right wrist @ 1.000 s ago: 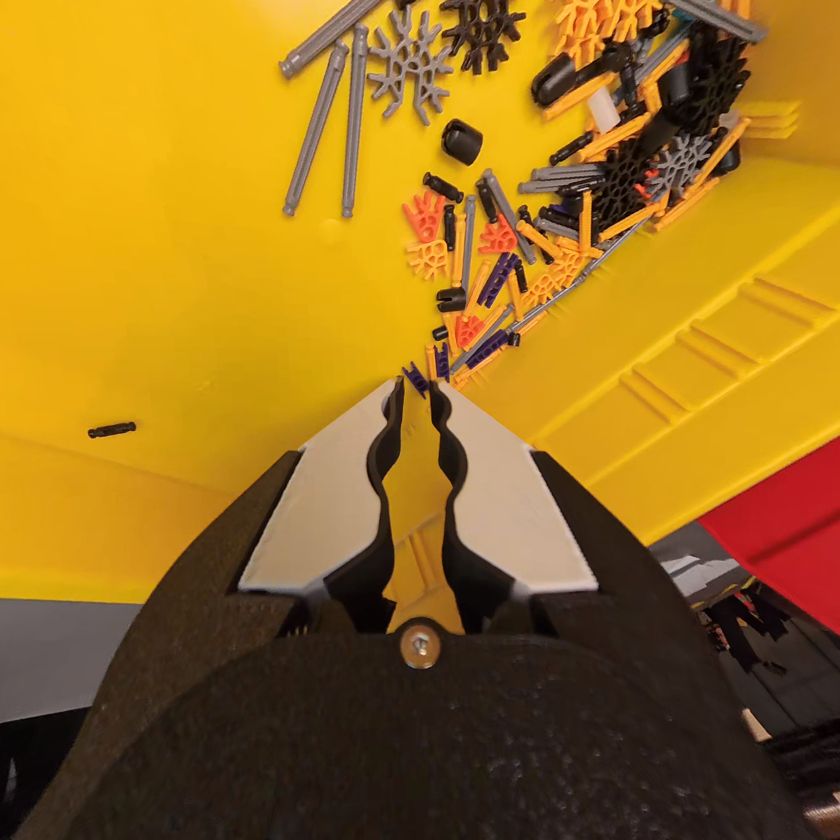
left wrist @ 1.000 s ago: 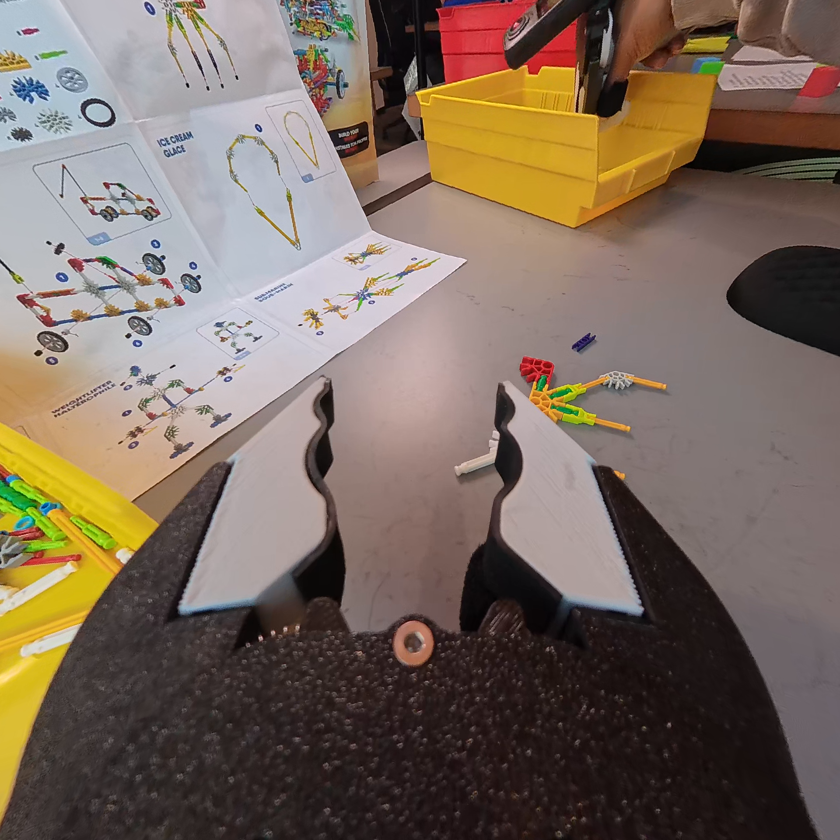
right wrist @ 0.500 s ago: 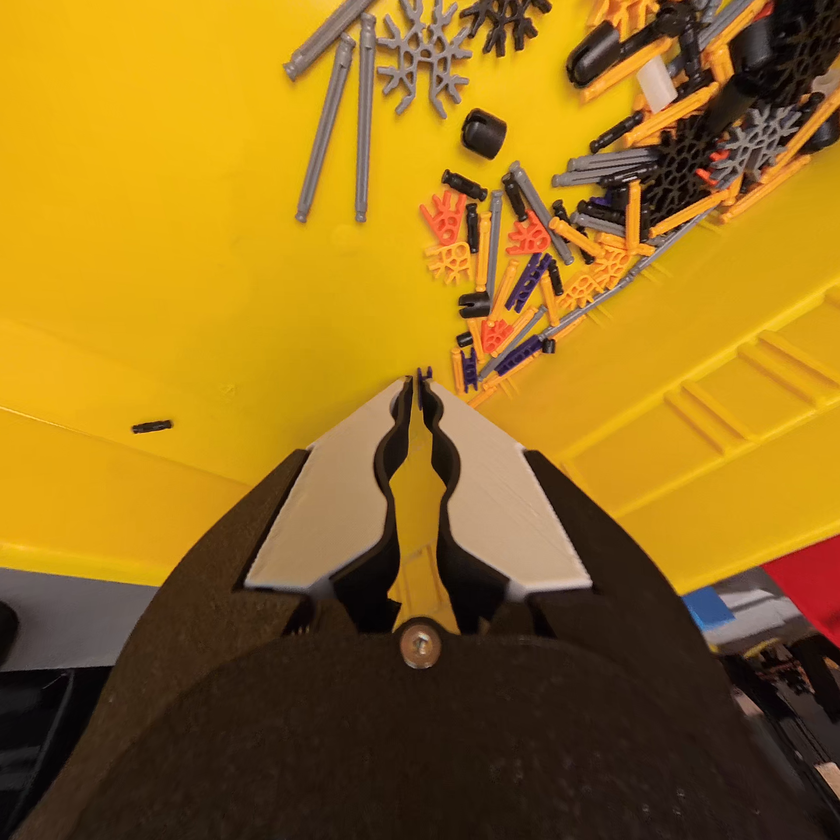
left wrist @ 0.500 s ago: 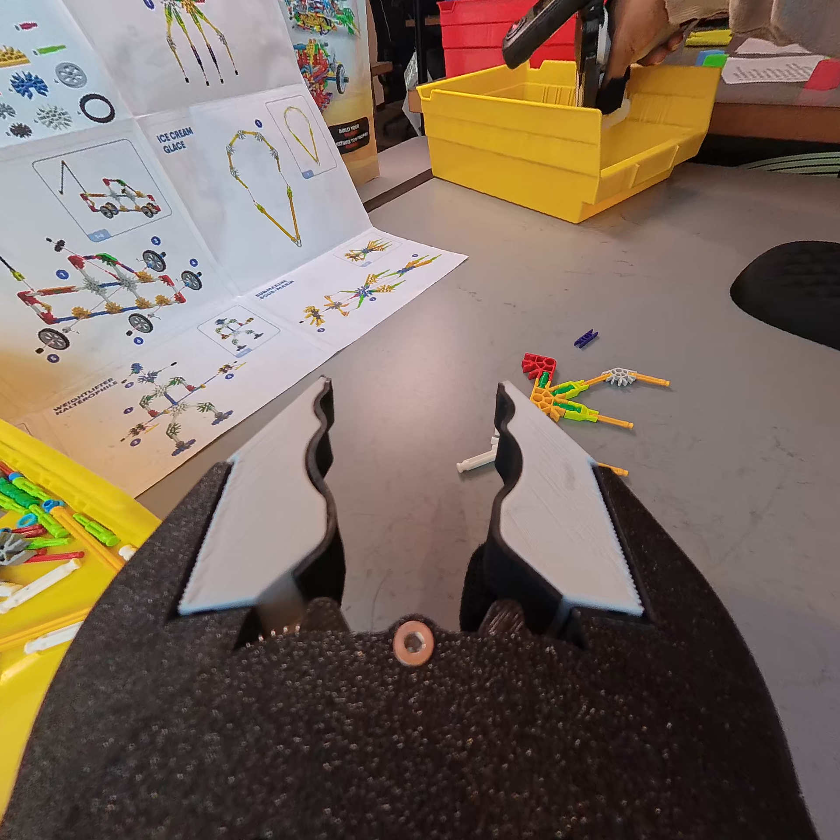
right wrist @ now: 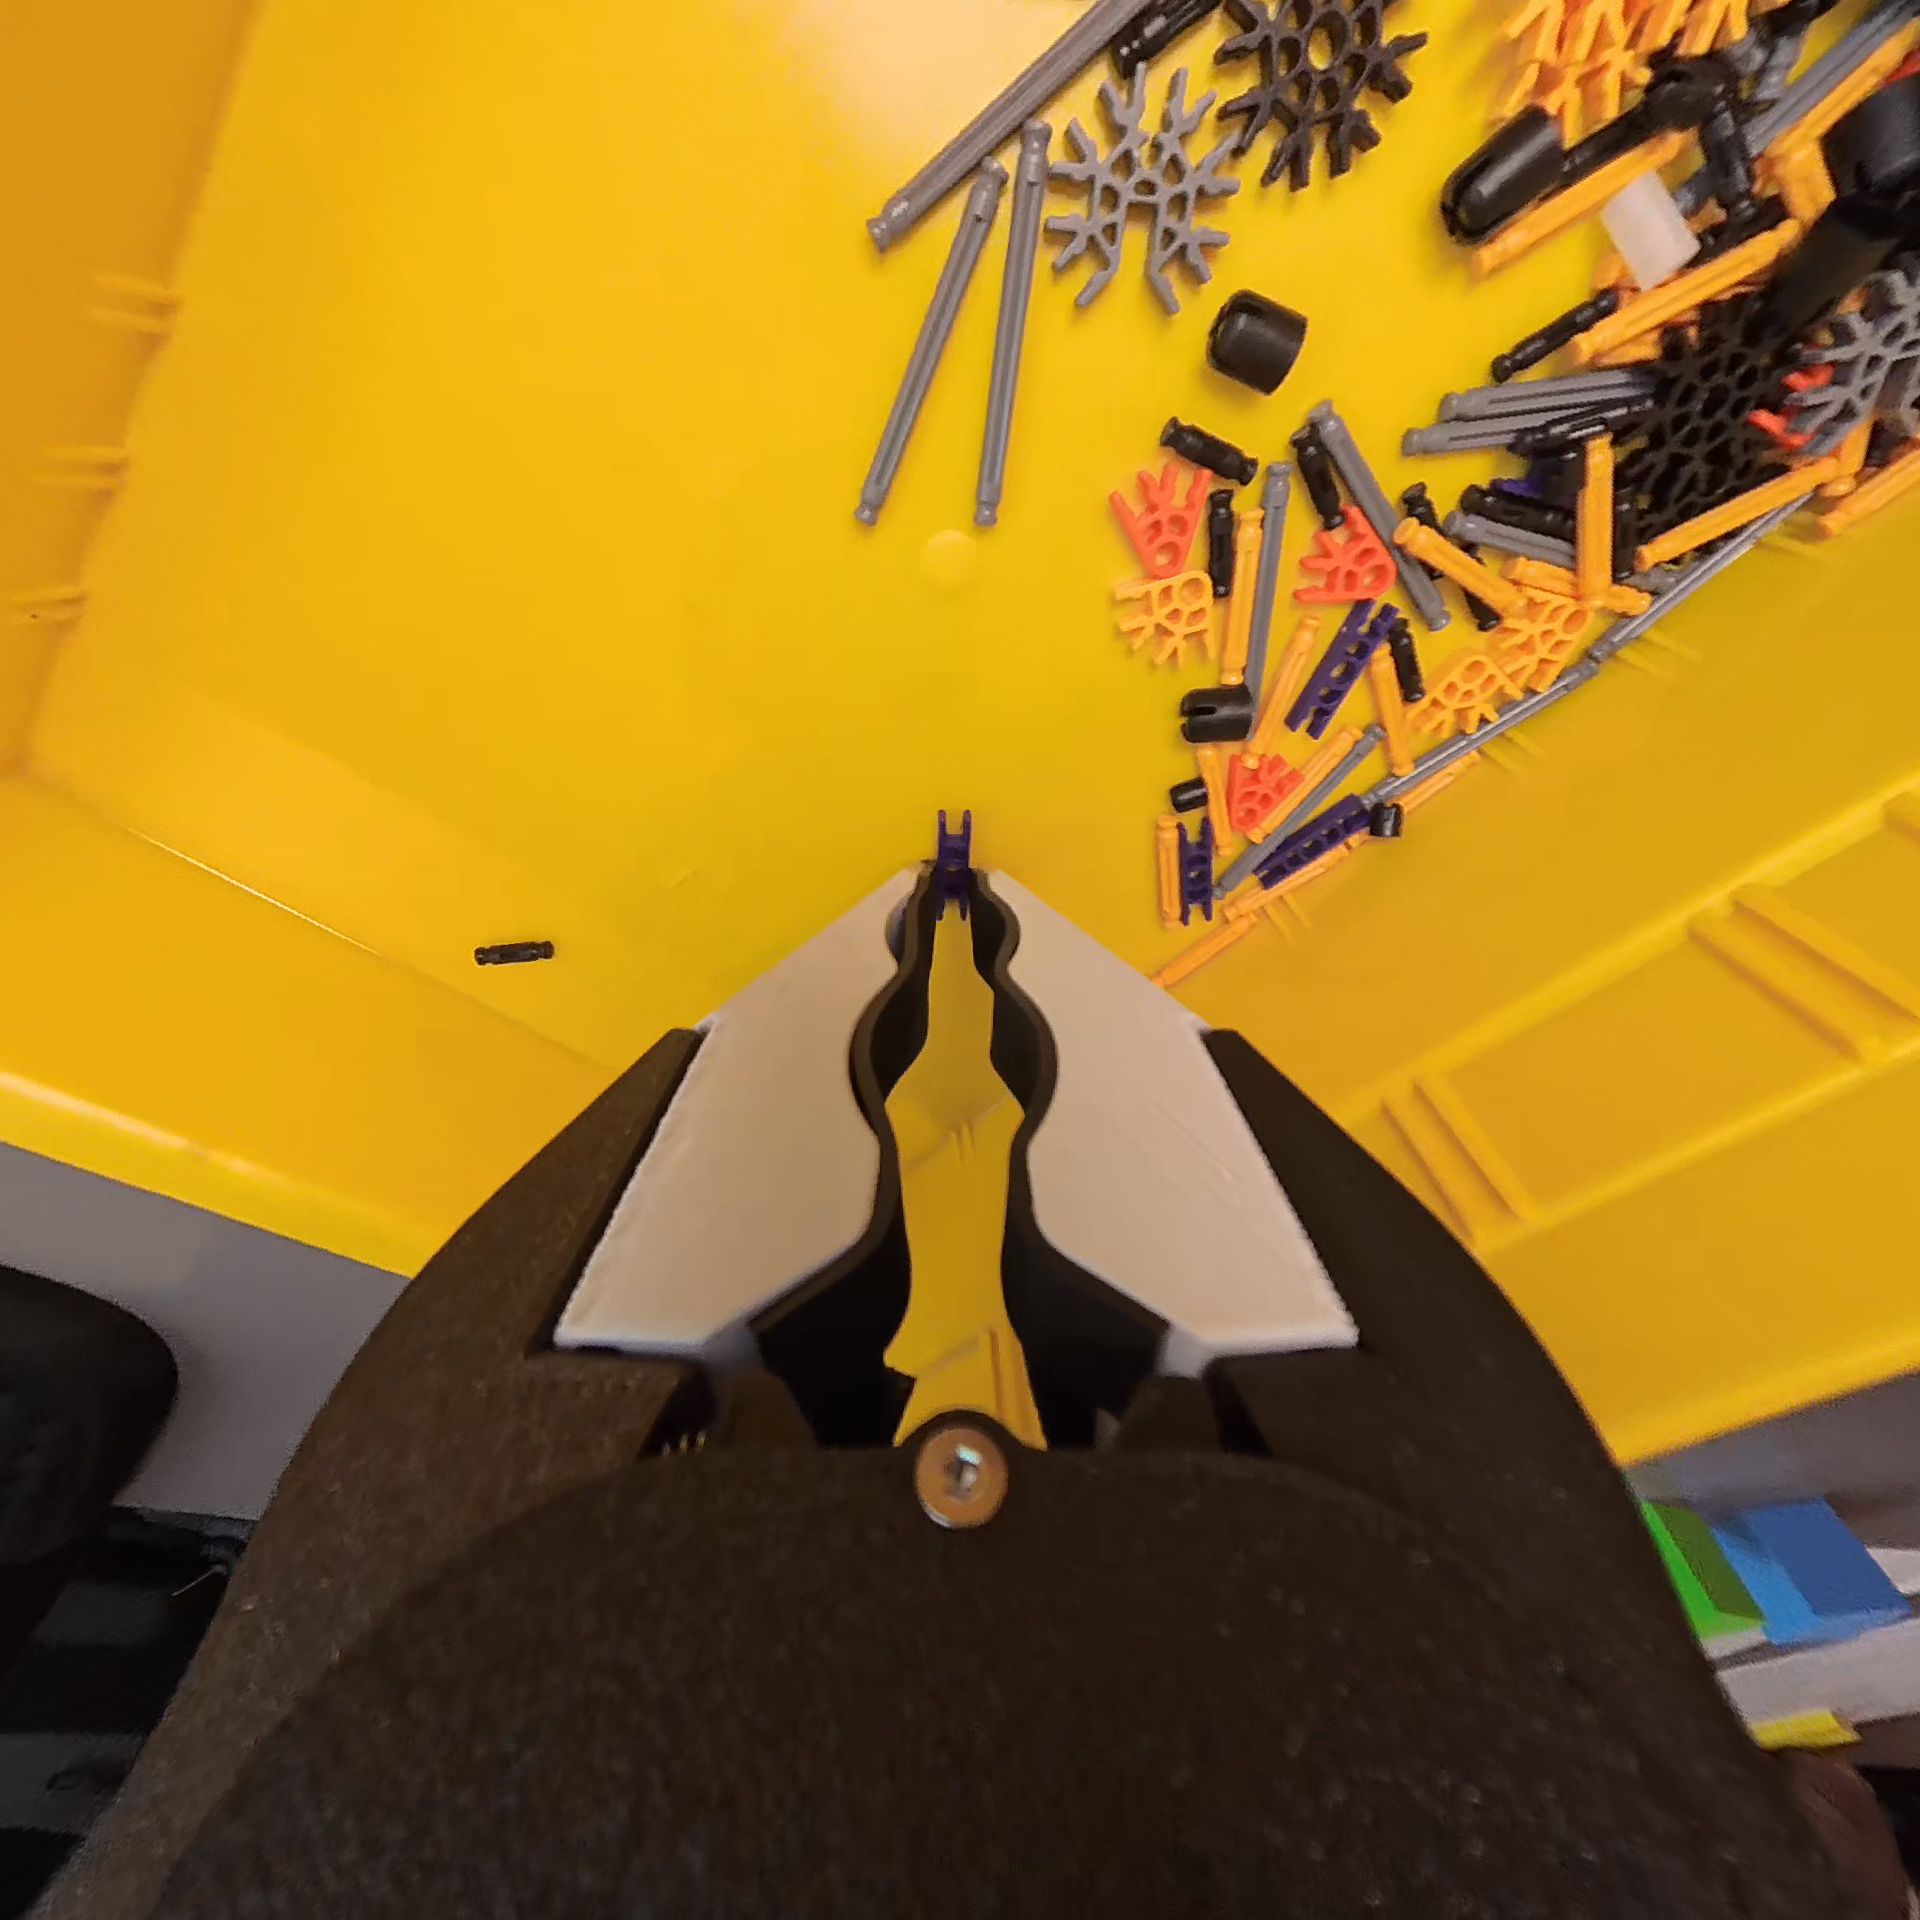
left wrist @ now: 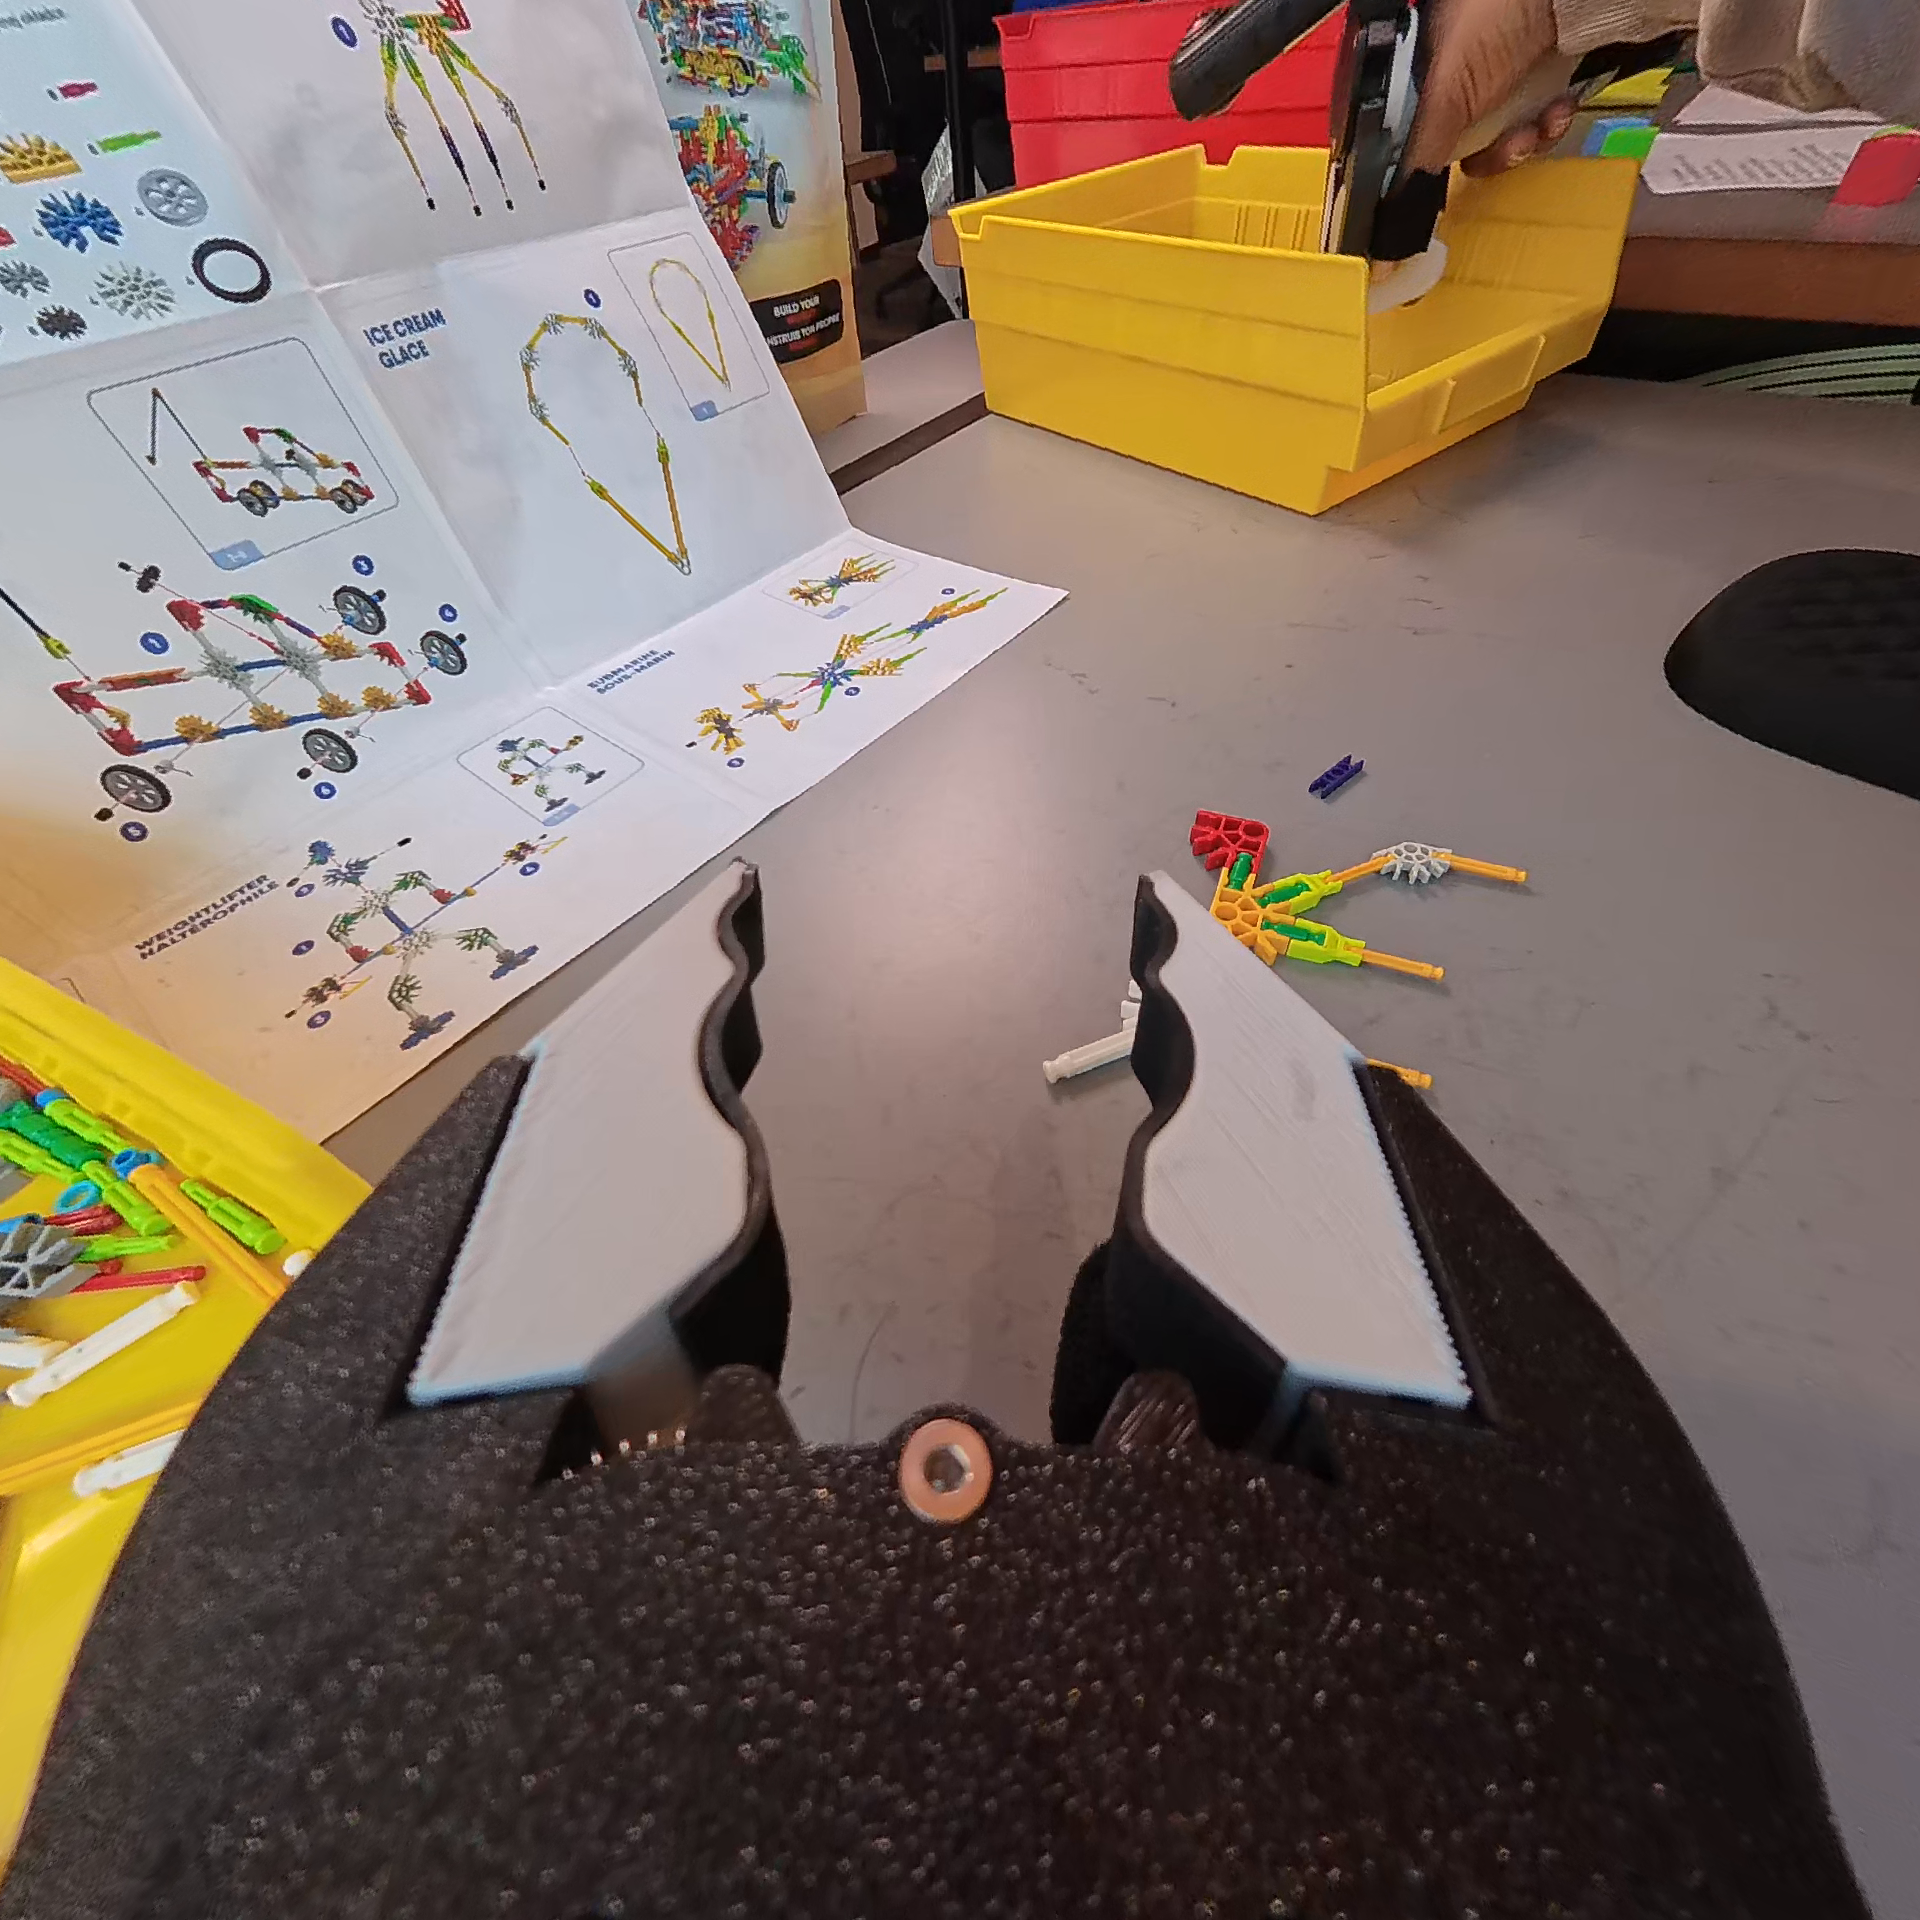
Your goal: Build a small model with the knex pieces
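While the left gripper waits wide open and empty over the grey table, the right gripper pinches a small purple piece above the yellow bin, the pile of pieces at two o'clock.

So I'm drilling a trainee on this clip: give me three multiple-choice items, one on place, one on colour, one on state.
1. Where is the right hand-held gripper?
A over a yellow bin
B over the paper sheet
C on a red bin

2. What colour is the piece at its tips?
A orange
B purple
C grey

3. The left hand-held gripper is:
A shut on a rod
B open, holding nothing
C shut on nothing

Key: A, yellow bin floor fills its view; B, a purple connector is pinched there; B, its fingers stand apart over bare table.
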